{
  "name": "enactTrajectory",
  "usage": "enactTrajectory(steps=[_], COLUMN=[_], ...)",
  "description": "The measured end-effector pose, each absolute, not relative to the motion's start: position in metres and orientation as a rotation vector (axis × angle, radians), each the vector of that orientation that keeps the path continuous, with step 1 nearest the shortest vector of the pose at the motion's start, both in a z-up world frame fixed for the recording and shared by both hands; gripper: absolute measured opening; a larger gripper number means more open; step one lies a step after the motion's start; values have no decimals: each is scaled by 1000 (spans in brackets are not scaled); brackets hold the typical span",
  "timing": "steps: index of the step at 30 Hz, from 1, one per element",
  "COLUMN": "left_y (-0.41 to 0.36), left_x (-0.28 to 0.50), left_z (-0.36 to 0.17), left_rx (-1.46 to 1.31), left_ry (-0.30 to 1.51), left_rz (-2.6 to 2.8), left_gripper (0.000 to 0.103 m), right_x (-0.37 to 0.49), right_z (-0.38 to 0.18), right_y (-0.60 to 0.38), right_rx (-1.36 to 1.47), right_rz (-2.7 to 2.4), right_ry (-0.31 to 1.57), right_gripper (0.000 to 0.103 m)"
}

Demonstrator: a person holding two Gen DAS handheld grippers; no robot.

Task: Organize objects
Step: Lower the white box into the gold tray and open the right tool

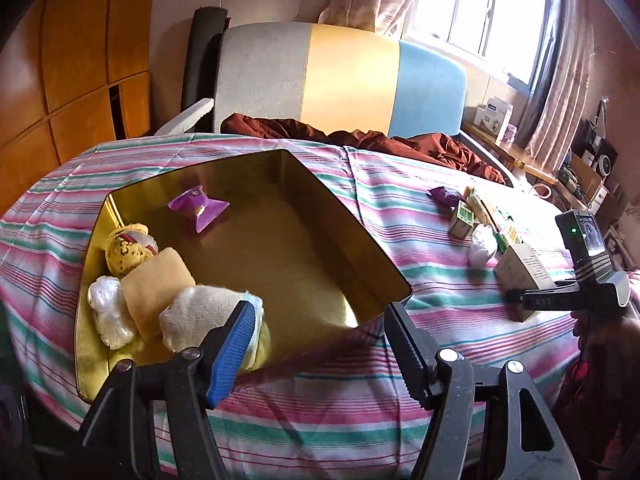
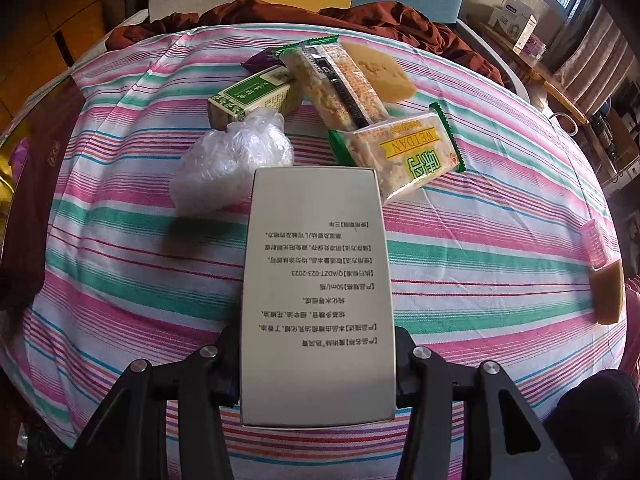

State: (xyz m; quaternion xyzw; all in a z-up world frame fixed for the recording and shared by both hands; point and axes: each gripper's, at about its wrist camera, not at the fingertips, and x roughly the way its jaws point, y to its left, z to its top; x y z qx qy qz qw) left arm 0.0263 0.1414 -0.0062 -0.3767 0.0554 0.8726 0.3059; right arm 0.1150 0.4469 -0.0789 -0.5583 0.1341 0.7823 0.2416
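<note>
Tin (image 1: 394,270): one. Purple packets: two (image 1: 199,209) (image 1: 444,195). Snack bars: two (image 2: 340,84) (image 2: 404,152). Boxes: two (image 2: 318,296) (image 2: 256,98). Plastic wads: two (image 2: 232,156) (image 1: 107,312).

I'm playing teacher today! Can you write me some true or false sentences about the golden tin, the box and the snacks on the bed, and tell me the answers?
1. The right gripper is shut on the grey box. True.
2. The gold tin has nothing in it. False: a purple packet, rolled cloths and a white plastic bundle lie inside.
3. The left gripper is open and holds nothing. True.
4. The WEIDAN snack pack lies inside the tin. False: it lies on the striped sheet, beyond the grey box.
5. The crumpled clear plastic bag sits next to the small green carton. True.
</note>
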Motion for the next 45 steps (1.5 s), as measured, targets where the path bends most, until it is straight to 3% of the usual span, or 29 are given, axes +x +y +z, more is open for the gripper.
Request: enactTrajectory(steps=[14,21,24,26,31,36,45], left_y=[39,14,9,6,4,7,23], left_x=[-3,-6,-9,-10,-14,-14,-5], left_z=[-3,-6,-9,-11,-13,-18,-10], left_rx=[-1066,-1089,-1108,-1115,-1123,-1146,-1115], left_ry=[14,-43,-56,-68,-74,-52,6], left_rz=[2543,2579,2581,2584,2594,2608,2607], left_gripper=[78,78,79,79,80,83,92], right_x=[-2,-92,-115,-125,-118,-89,-28], right_z=[0,-35,-54,-61,-55,-39,-13], right_y=[313,251,242,240,239,253,296], right_rx=[-1428,-1589,-1651,-1671,-1644,-1552,-1416], right_rz=[2661,2642,2615,2629,2682,2718,2697], right_ry=[351,305,371,433,505,484,318], right_gripper=[51,51,51,59,78,84,85])
